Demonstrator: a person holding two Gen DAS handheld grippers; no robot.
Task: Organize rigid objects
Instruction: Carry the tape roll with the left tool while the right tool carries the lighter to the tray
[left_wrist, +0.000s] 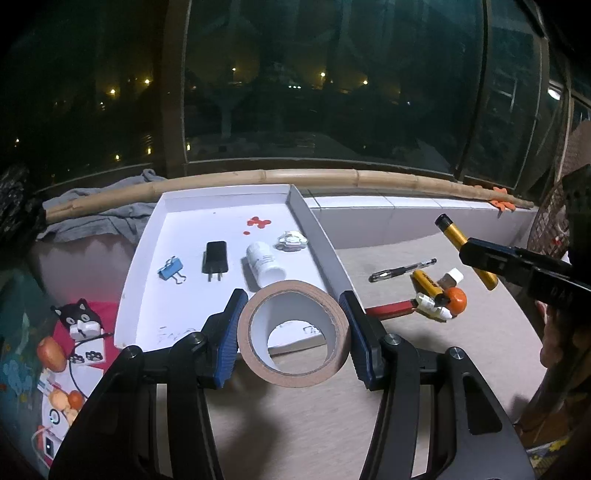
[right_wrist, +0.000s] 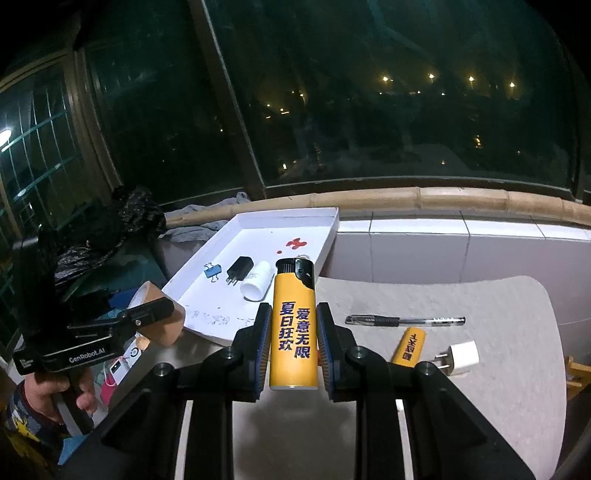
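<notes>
Table (right_wrist: 480, 406): white tray (right_wrist: 207, 317), pen (right_wrist: 402, 320), lighter (right_wrist: 409, 346), charger (right_wrist: 460, 359).

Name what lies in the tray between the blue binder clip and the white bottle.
The black charger plug lies between the blue binder clip and the white bottle on the white tray floor, apart from both; the left wrist view shows it best.

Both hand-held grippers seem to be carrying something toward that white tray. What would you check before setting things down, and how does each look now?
1. Left hand-held gripper clamps the tape roll: ok.
2. Right hand-held gripper clamps the yellow lighter: ok.
3. White tray has bare floor near its front edge: ok.
4. Blue binder clip, black charger and white bottle lie apart from each other: ok.
5. Tape is clear of the tray rim: cannot tell.
</notes>
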